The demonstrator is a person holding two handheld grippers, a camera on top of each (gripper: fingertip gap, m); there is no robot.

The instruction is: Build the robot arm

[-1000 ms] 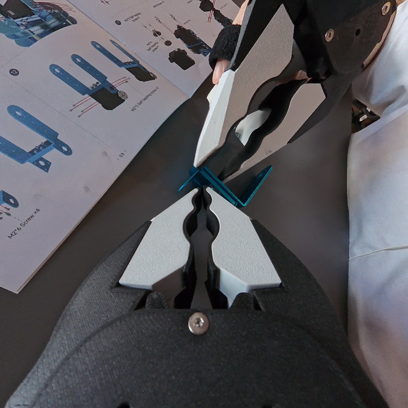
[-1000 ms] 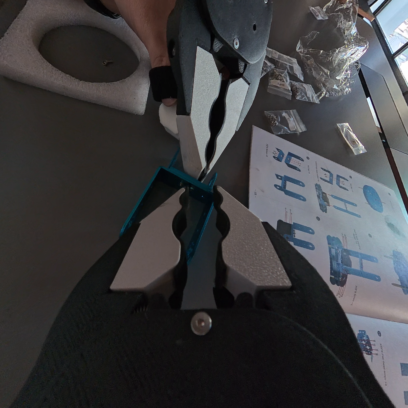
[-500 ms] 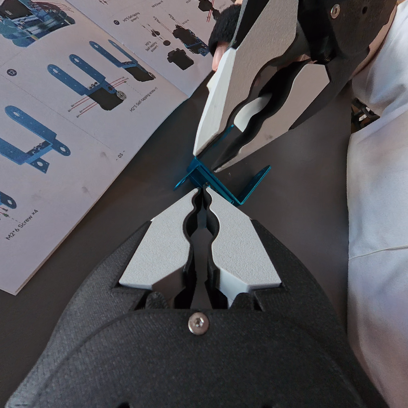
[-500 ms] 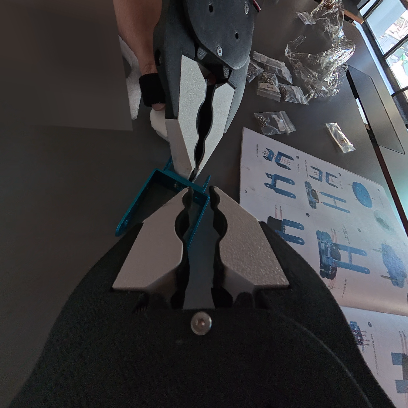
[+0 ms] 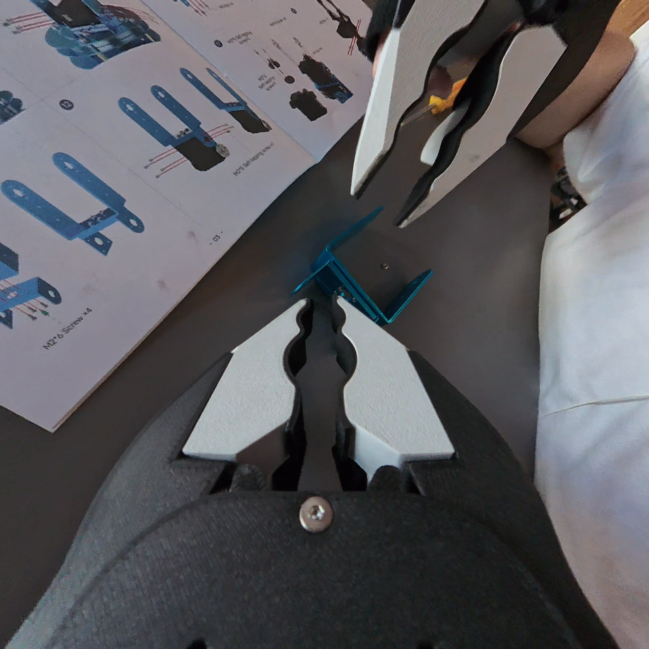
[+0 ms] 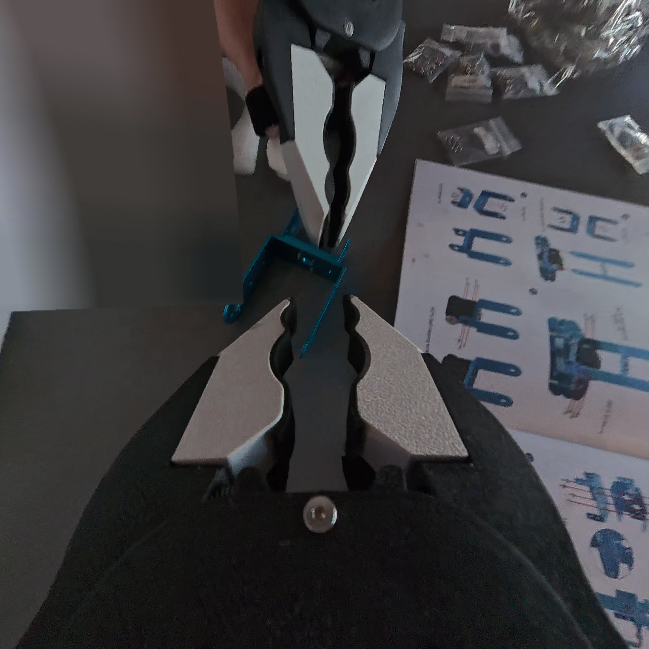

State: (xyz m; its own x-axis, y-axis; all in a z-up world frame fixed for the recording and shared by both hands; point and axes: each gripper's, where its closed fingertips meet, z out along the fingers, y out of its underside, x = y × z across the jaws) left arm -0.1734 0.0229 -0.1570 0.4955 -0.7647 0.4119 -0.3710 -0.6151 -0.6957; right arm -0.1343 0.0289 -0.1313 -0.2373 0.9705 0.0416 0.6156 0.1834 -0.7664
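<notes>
Your left gripper (image 5: 322, 305) is pinching the blue bracket (image 5: 354, 284) at center, standing on the dark surface (image 5: 474, 281), while your right gripper (image 5: 377, 209) is hanging released at 1 o'clock, so one nudge could tip it.

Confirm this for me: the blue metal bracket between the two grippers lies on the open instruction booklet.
Wrong. The blue metal bracket lies on the dark table beside the open instruction booklet, not on it, between the left gripper and the right gripper, as the left wrist view shows.
</notes>
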